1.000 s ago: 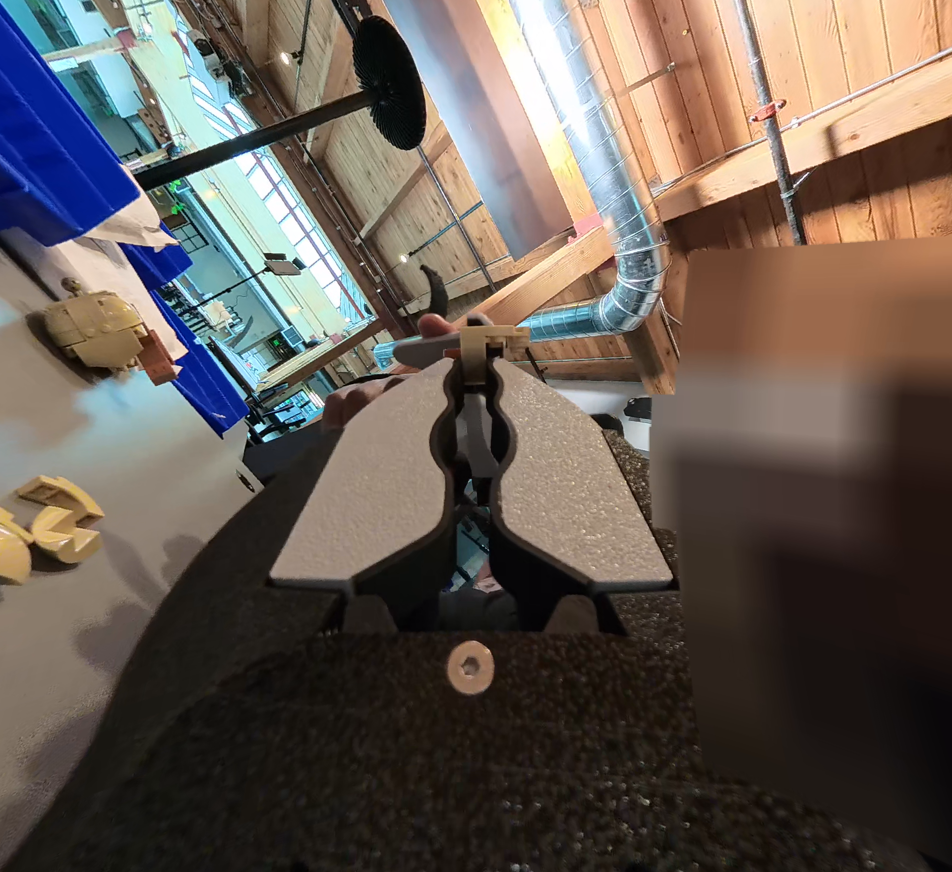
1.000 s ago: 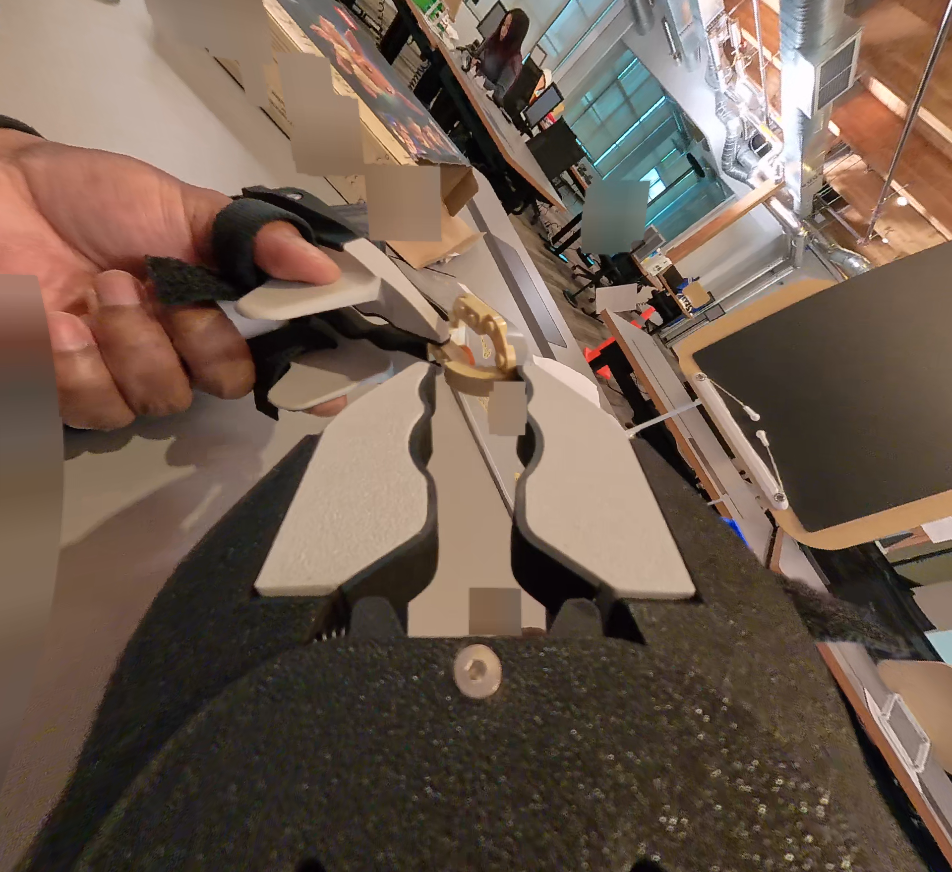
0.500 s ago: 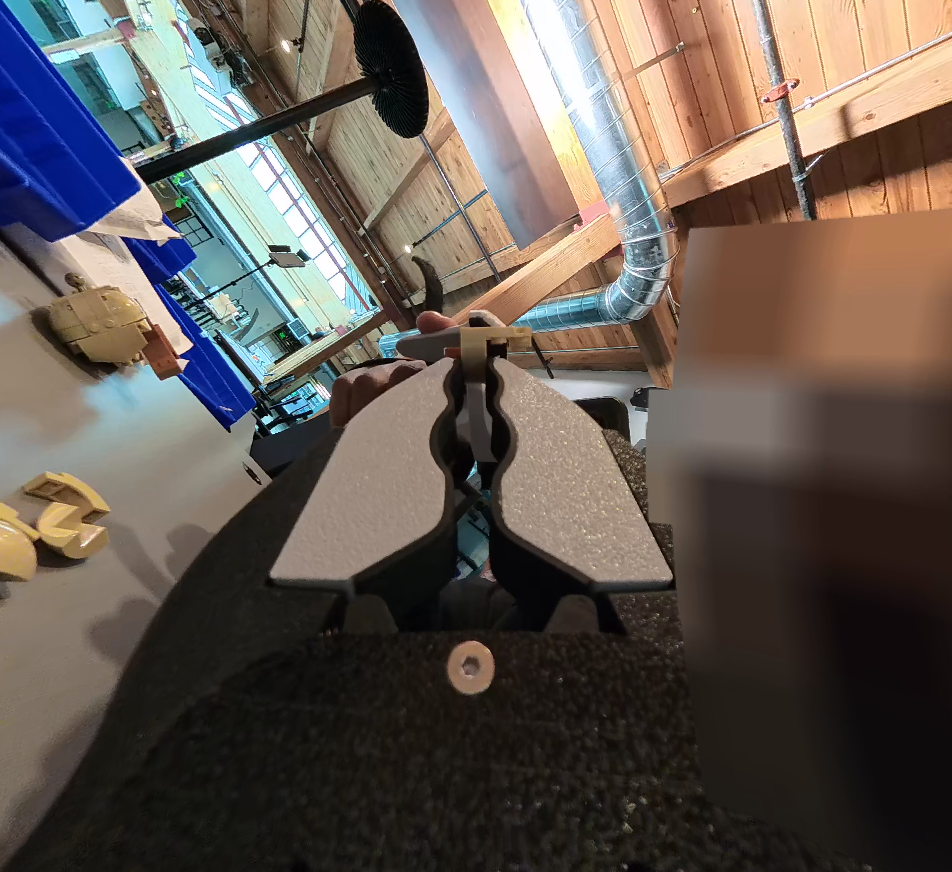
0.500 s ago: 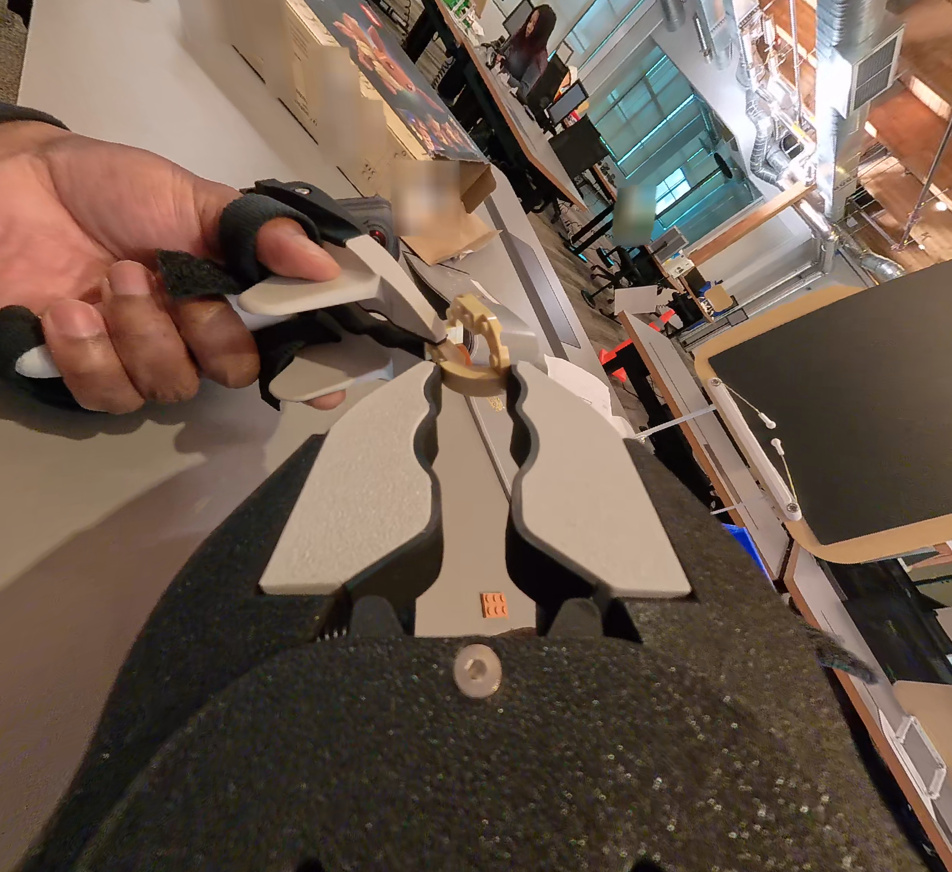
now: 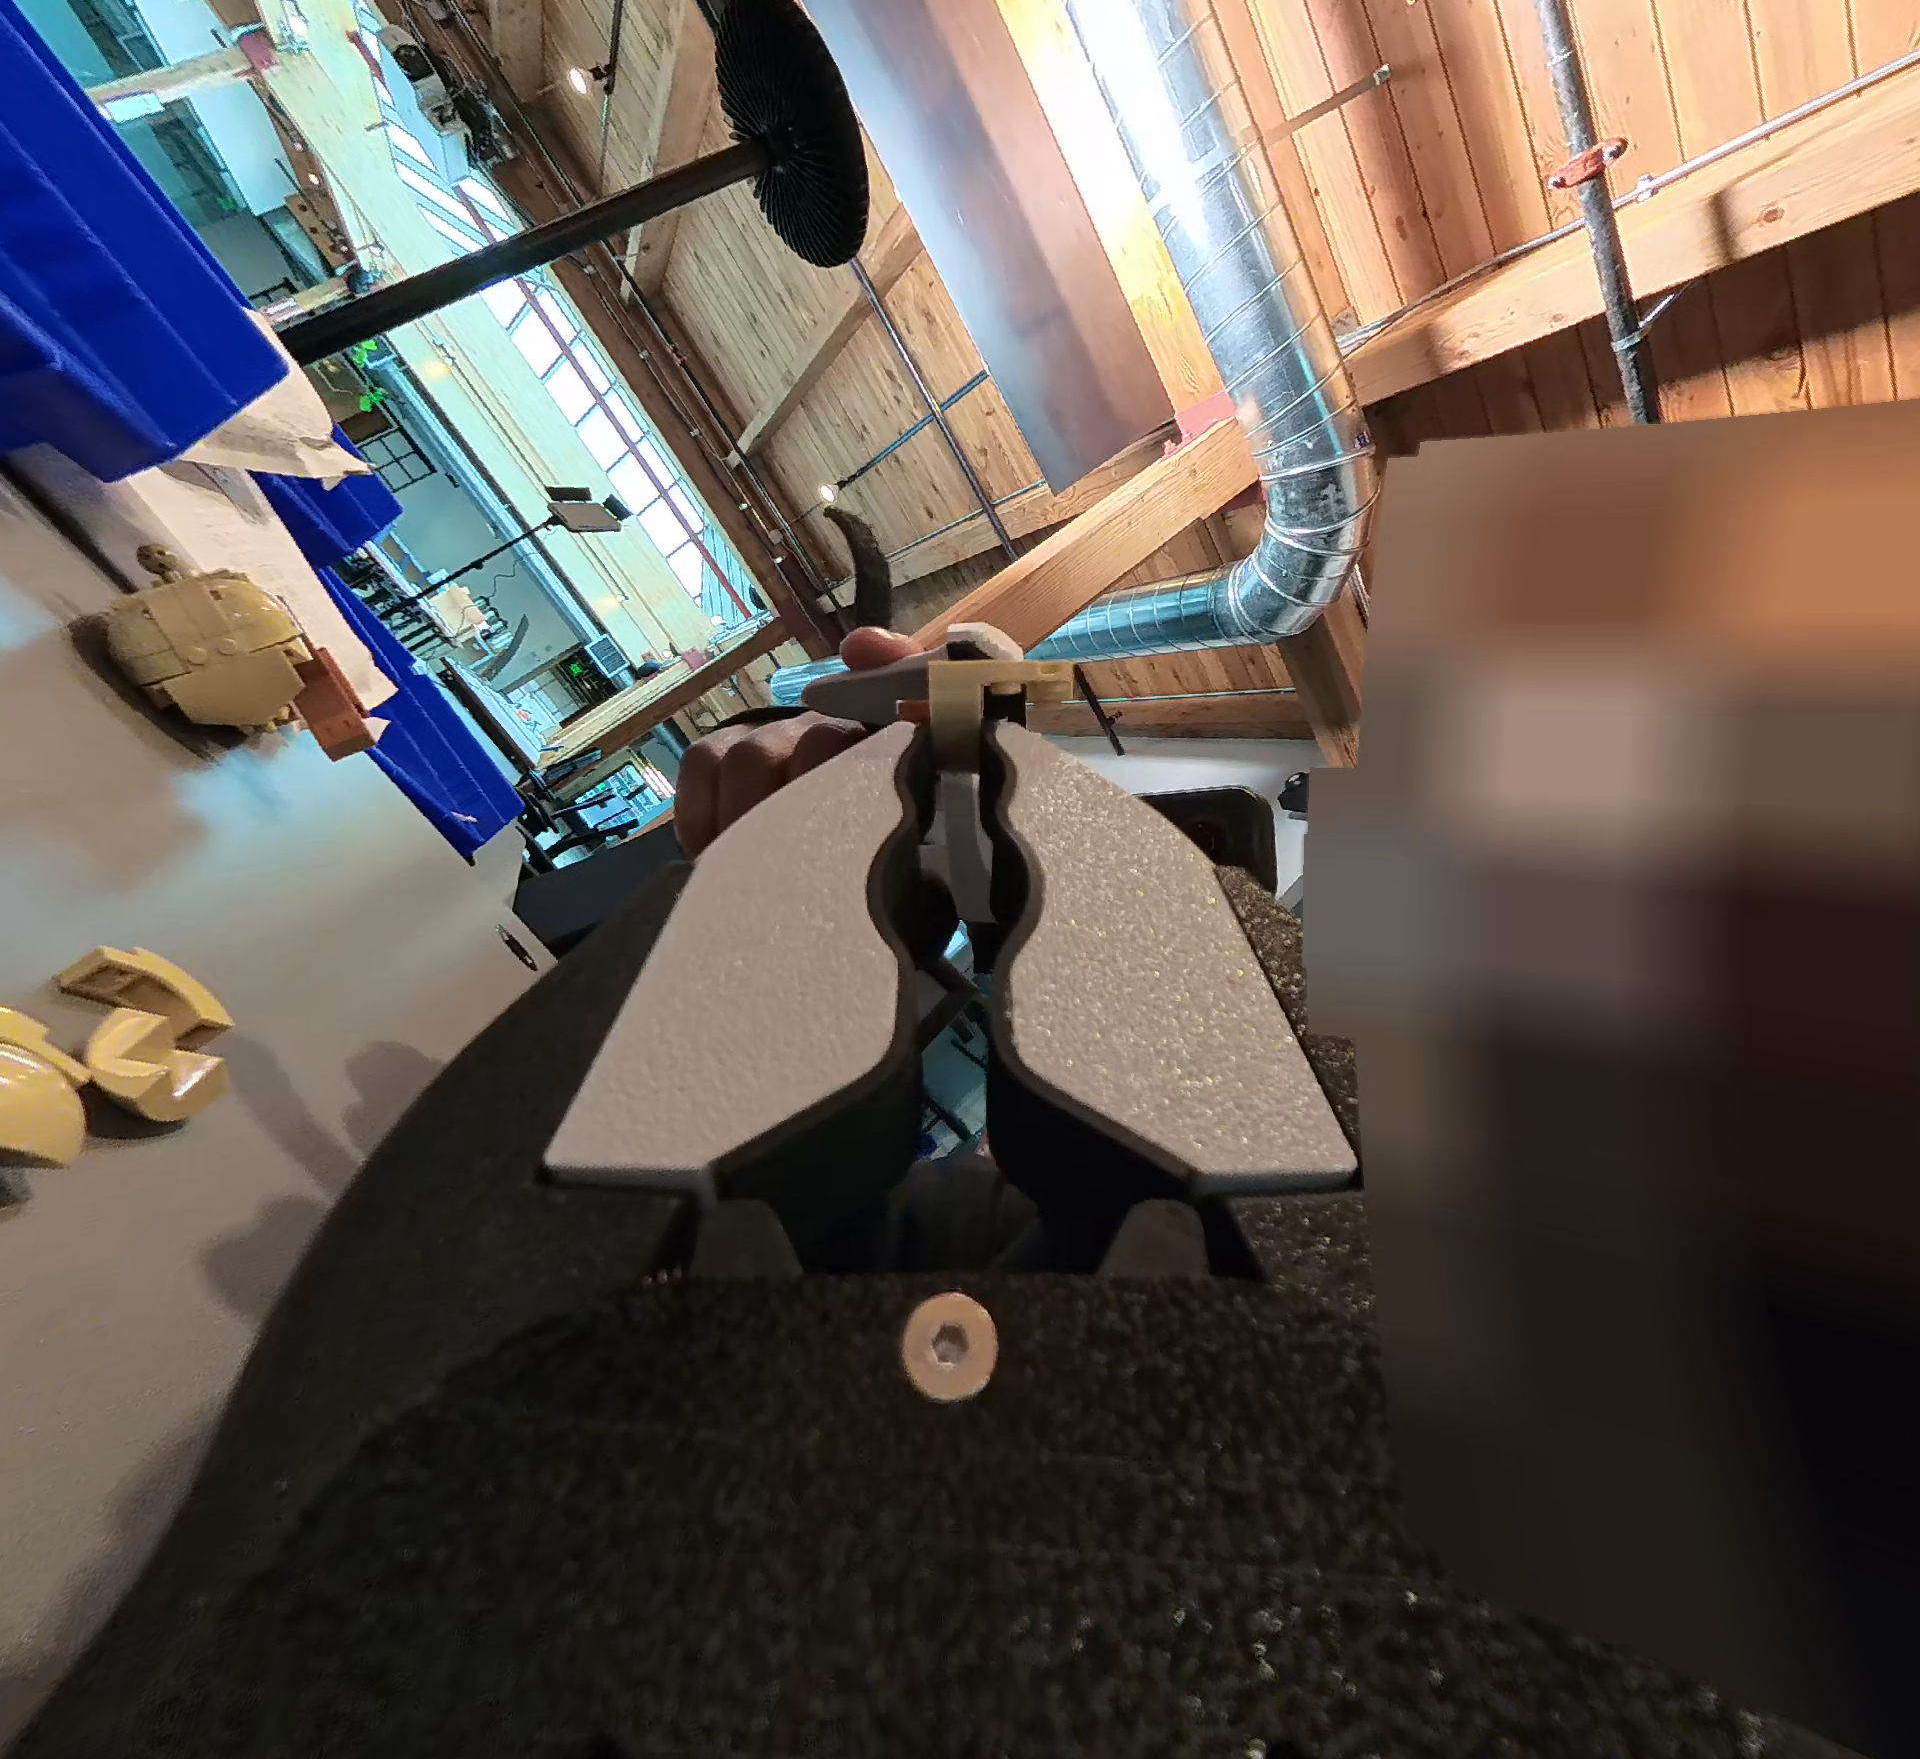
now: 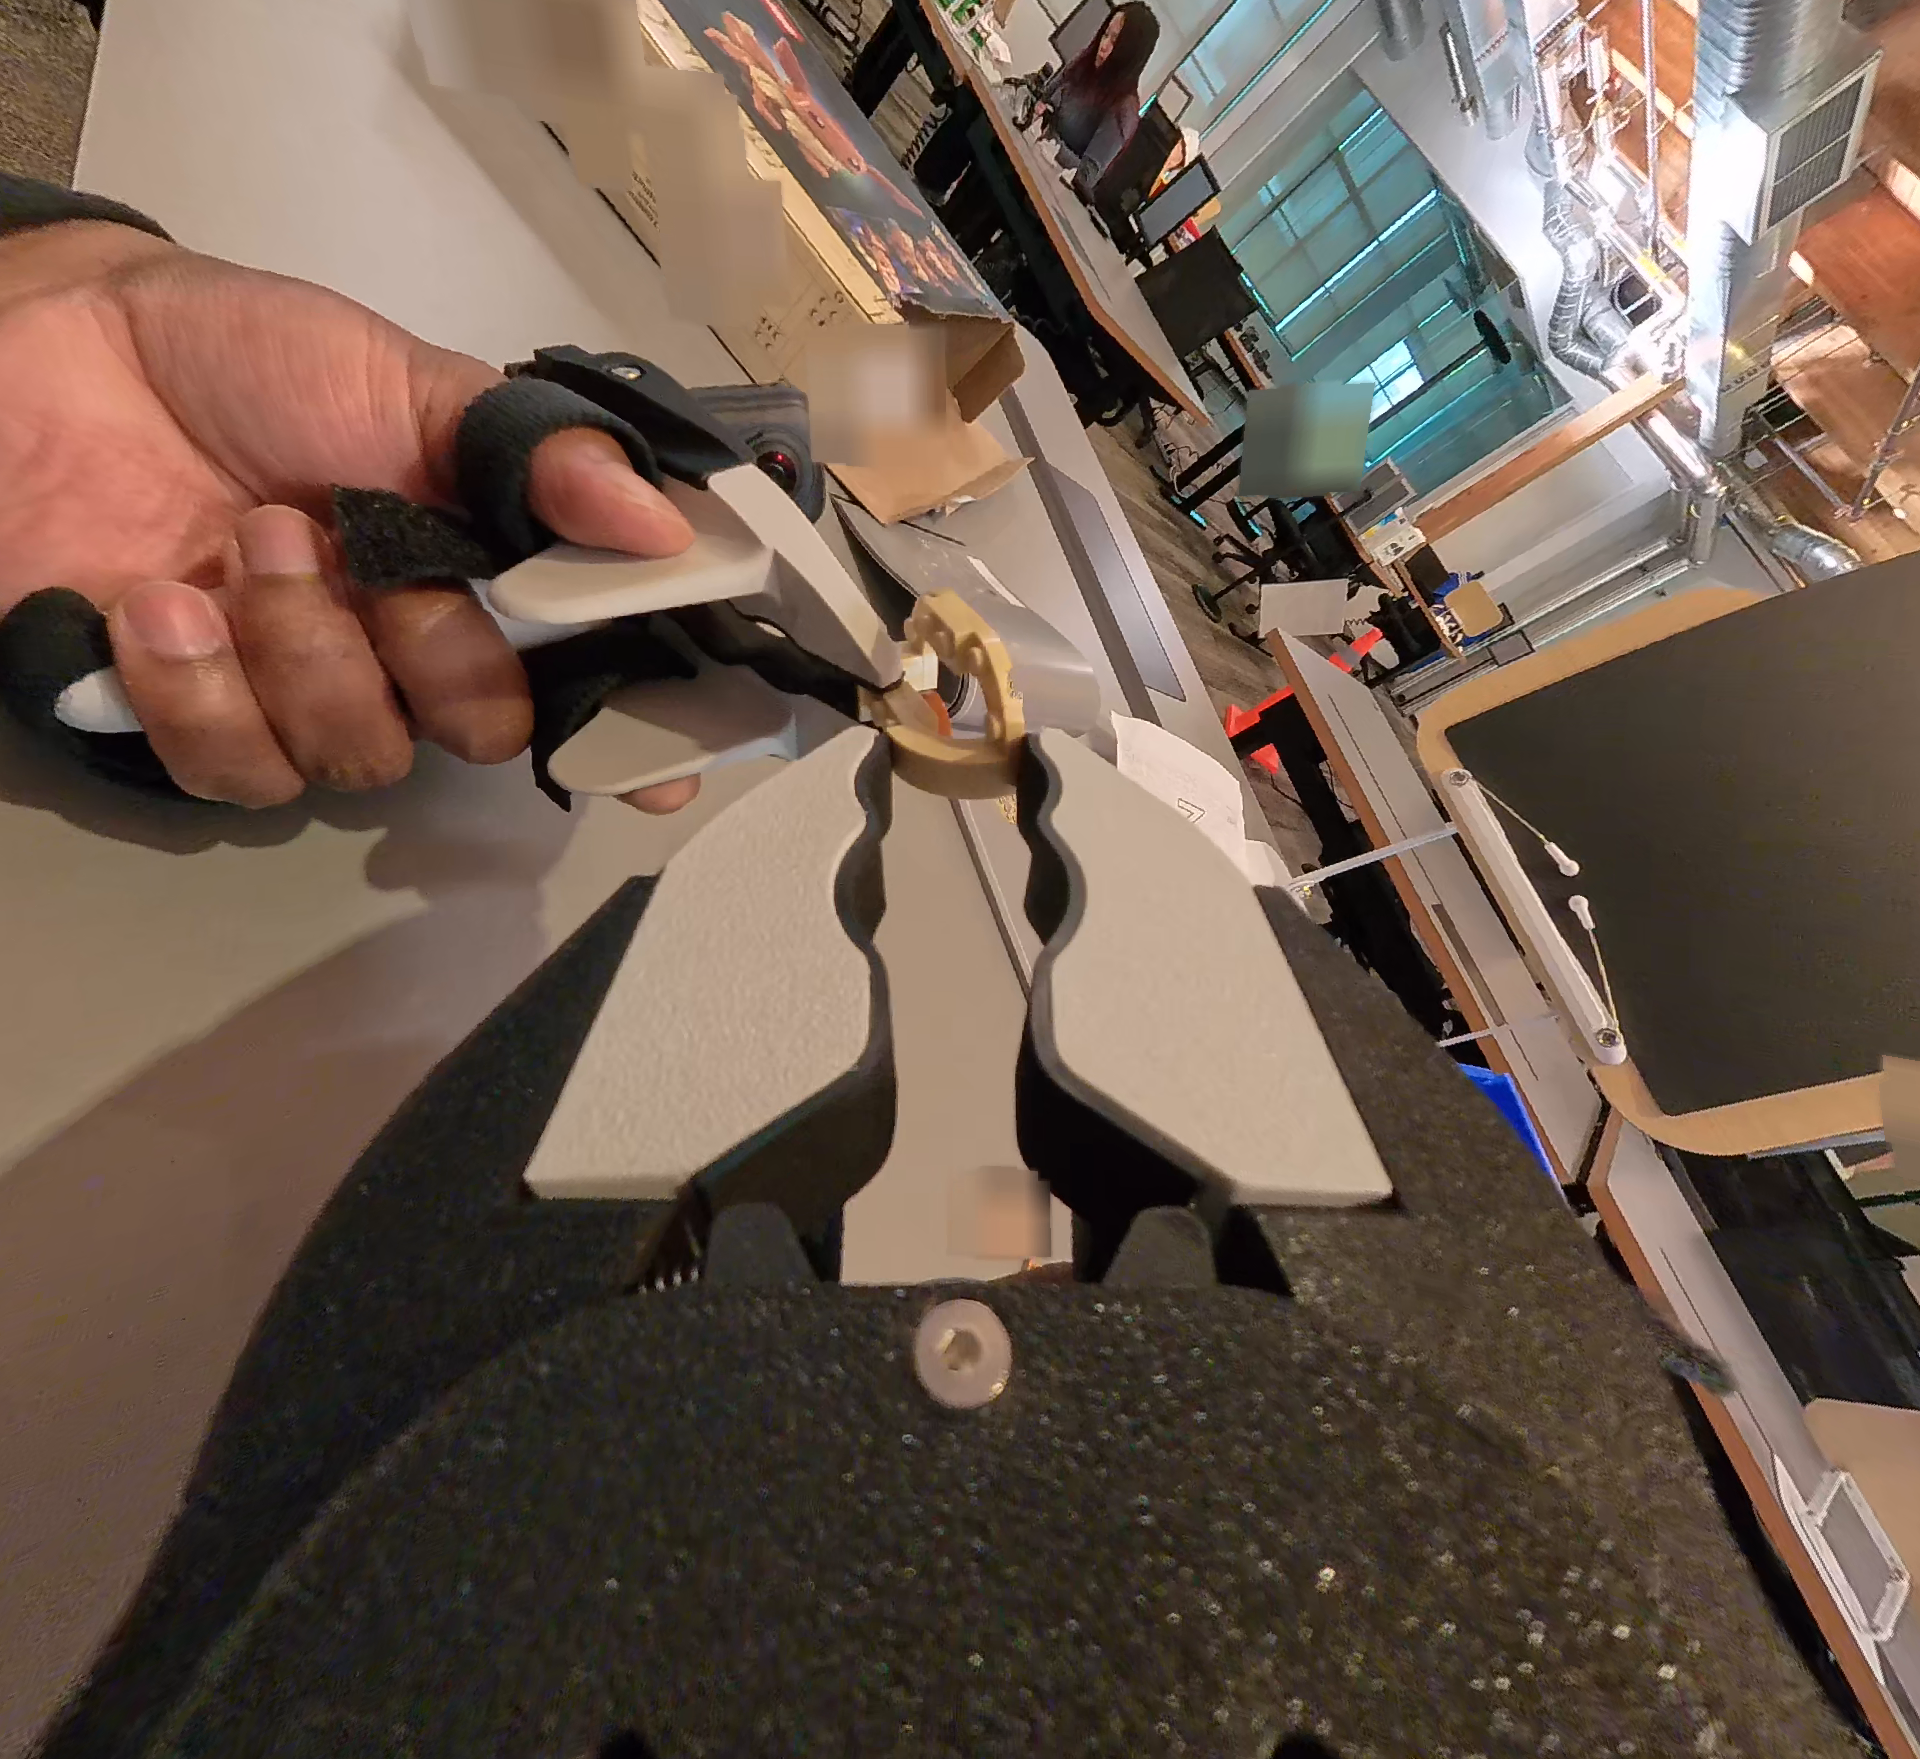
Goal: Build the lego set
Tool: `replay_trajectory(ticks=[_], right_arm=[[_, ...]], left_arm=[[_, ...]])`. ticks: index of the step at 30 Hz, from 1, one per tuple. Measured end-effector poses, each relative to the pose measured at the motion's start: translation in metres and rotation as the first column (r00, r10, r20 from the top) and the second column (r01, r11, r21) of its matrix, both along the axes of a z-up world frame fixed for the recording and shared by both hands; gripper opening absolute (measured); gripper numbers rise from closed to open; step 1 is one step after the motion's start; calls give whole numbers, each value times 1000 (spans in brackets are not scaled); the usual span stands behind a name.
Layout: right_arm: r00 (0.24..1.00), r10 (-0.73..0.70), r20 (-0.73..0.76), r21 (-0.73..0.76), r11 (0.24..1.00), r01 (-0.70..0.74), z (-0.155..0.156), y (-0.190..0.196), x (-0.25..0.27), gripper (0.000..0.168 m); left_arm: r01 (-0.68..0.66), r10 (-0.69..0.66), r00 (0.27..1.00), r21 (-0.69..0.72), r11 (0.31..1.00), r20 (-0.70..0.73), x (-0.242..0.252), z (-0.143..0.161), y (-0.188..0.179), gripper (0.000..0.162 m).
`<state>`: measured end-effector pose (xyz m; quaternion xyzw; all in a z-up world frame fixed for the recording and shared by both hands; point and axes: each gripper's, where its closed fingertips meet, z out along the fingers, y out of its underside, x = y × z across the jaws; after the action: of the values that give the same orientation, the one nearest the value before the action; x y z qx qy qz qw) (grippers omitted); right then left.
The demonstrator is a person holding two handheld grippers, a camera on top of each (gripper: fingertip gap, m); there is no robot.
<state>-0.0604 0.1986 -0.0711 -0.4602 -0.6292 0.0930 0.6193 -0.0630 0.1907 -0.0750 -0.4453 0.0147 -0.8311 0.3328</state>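
My right gripper (image 6: 951, 753) is shut on a tan round lego piece (image 6: 940, 771), held up above the grey table (image 6: 260, 151). A tan arched part (image 6: 971, 634) stands on its far side. My left gripper (image 6: 883, 670), held by a hand (image 6: 208, 462), comes in from the left and pinches the same tan assembly at its near edge. In the left wrist view my left gripper (image 5: 956, 733) is shut on the tan piece (image 5: 956, 707), seen edge-on. The right gripper's fingers (image 5: 862, 686) show just behind it.
A half-built tan lego model (image 5: 203, 660) and loose tan curved pieces (image 5: 145, 1055) lie on the table at the left, beside blue bins (image 5: 104, 338). The lego box (image 6: 810, 109) and torn cardboard (image 6: 935, 462) lie beyond the grippers. Both grippers' tips are close together, under 4 cm apart. Left tips and right tips are each some 25 cm from the half-built tan lego model (image 5: 203, 660).
Both grippers stay shut on the tan assembly. The pair has shifted slightly and both views have tilted a little; the hold itself looks unchanged.
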Motion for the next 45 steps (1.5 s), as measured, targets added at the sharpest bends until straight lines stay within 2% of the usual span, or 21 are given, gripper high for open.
replay_trajectory(ticks=[21, 25, 28, 30, 32, 33, 35, 37, 39, 45], right_arm=[[1000, -4, 4, -28, 1000, 4, -8, 2, 3, 22], [1000, 0, -31, -34, 999, -1, -9, 4, 3, 23], [997, -9, -71, -48, 999, 6, -13, 7, 4, 24], [997, -20, -73, -32, 999, 18, -18, 9, 5, 36], [996, -31, -80, -27, 999, 28, -21, 10, 7, 40], [995, -30, -90, -19, 999, 29, -21, 9, 8, 40], [995, -33, -93, 4, 999, 33, -21, 9, 7, 40], [996, -38, -77, 16, 999, 40, -23, 10, 4, 39], [997, -35, -70, 24, 999, 37, -25, 10, 0, 37], [998, -14, -62, 7, 1000, 14, -27, 13, -9, 32]], left_arm=[[-33, 33, 998, -3, 999, -59, 3, -7, 3, 7], [-66, 68, 993, 21, 998, -97, 3, -8, 4, 8], [-132, 144, 972, 73, 988, -187, 3, -11, 7, 7], [-215, 247, 931, 140, 966, -269, 0, -12, 12, 7], [-290, 361, 857, 234, 928, -369, -6, -16, 18, 7], [-323, 426, 797, 293, 900, -428, -10, -19, 21, 7], [-366, 571, 622, 446, 817, -536, -18, -26, 28, 7], [-359, 656, 492, 553, 752, -573, -23, -29, 31, 7], [-345, 669, 457, 576, 741, -586, -23, -32, 32, 8], [-326, 664, 442, 581, 746, -604, -22, -37, 35, 8]])
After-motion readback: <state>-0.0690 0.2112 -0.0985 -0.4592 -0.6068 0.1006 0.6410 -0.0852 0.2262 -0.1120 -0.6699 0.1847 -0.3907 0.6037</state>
